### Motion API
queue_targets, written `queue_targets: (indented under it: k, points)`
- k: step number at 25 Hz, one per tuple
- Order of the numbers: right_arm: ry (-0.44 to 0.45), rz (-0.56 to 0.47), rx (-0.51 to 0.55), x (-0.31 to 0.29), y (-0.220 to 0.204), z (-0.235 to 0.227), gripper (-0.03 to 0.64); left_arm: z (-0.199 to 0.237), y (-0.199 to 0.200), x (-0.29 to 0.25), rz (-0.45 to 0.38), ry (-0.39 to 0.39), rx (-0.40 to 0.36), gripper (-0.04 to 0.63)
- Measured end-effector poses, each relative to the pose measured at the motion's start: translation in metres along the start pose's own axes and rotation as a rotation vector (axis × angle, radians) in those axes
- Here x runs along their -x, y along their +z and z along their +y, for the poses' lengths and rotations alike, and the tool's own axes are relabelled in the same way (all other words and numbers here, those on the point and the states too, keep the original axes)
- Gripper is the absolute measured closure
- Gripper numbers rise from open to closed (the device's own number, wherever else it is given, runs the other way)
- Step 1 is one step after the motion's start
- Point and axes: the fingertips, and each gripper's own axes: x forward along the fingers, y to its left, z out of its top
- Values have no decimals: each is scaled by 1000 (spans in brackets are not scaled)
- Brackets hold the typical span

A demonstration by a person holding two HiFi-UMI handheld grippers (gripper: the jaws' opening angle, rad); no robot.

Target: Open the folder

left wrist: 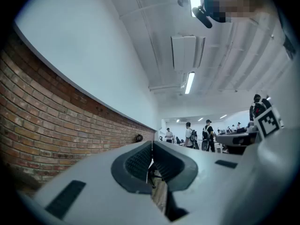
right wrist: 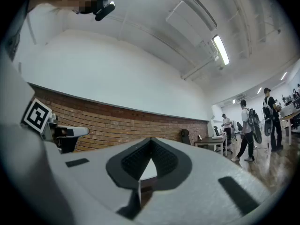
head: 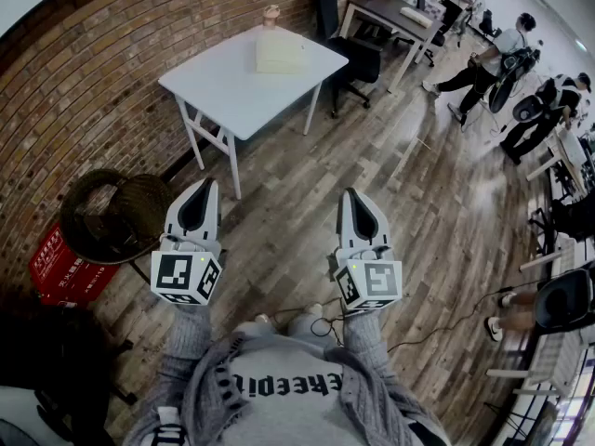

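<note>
The folder (head: 279,54), a pale cream flat pad, lies on a white table (head: 232,86) well ahead of me, beside a small pinkish container (head: 271,14). Both grippers hang at waist height over the wooden floor, far short of the table. My left gripper (head: 208,187) is shut and holds nothing; in its own view the left gripper (left wrist: 151,145) has its dark pads pressed together. My right gripper (head: 350,196) is also shut and empty, and in the right gripper view the right gripper (right wrist: 151,140) shows its tips meeting. The folder is in neither gripper view.
A brick wall runs along the left. A round wicker chair (head: 116,214) and a red crate (head: 60,268) stand at my left. A black office chair (head: 358,59) and a dark desk (head: 390,12) sit beyond the table. Several people (head: 493,59) are at the right. Cables (head: 437,328) cross the floor.
</note>
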Motion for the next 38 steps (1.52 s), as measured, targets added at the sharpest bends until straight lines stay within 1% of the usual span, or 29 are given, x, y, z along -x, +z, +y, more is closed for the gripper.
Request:
queue_targets:
  k: [14, 19, 25, 29, 34, 38]
  points:
    - [2, -10, 23, -5, 9, 5, 614, 4, 3, -4, -18, -17, 9, 584]
    - [-38, -25, 12, -2, 7, 1, 612, 8, 3, -5, -19, -30, 14, 584]
    - [-51, -27, 18, -13, 5, -9, 612, 12, -6, -18, -18, -36, 24, 583]
    - [-52, -30, 10, -34, -4, -18, 612, 21, -13, -37, -12, -24, 32, 583]
    - [-20, -32, 17, -78, -11, -32, 612, 34, -21, -75, -20, -4, 30, 584]
    - [13, -43, 12, -123, -14, -49, 612, 46, -24, -114, -26, 20, 17, 584]
